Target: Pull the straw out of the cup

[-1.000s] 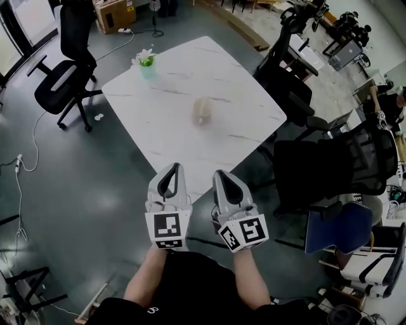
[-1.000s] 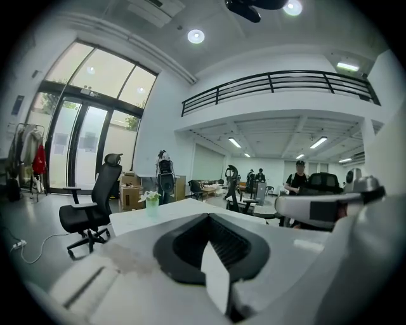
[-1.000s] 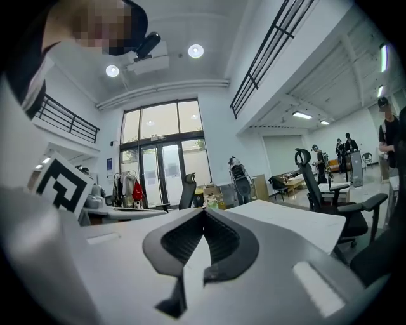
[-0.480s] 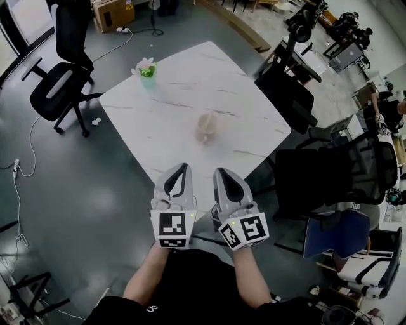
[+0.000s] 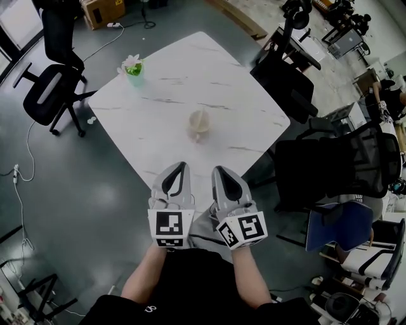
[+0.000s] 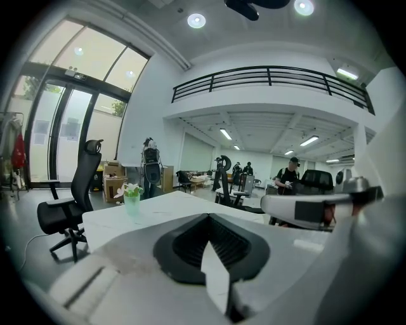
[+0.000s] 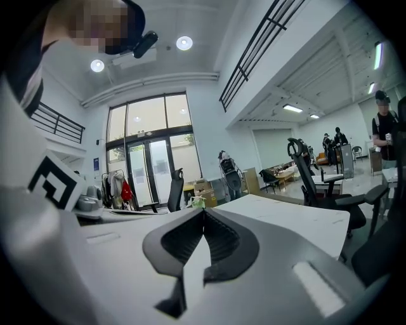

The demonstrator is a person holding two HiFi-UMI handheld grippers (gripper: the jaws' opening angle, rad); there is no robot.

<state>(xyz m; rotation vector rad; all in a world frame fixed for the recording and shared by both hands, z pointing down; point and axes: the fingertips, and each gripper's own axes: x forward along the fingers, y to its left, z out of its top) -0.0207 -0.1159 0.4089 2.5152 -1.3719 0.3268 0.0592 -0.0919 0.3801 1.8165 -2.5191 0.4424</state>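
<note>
Two grippers are held side by side over the near edge of the table (image 5: 241,101), and both are empty. The left gripper (image 5: 179,166) has its jaws pressed together at the tips, and the right gripper (image 5: 220,170) is closed in the same way, with nothing between the pads. The cup (image 5: 198,125) stands alone near the middle of the table, well apart from both grippers and ahead of them. The straw is too small in the head view to be made out with certainty, and neither gripper view shows the cup. I judge that the step in hand is the approach, so the task itself is not yet begun. To do it well, I would open the jaws before they come near the cup, not beside it, because a closed tip could knock a light cup over. One gripper should hold the cup by its wall, gently, so it does not deform. The other should take the straw just above the rim and draw it along its own line, not sideways, otherwise the cup may tip or slide. The vase (image 5: 134,70) at the far corner is out of the way. As for writing, the markers (image 5: 169,227) on the grippers carry only black and white square patterns. The box (image 5: 101,9) on the floor has a label, but it is too small to read, and I see no brand on the cup.
</note>
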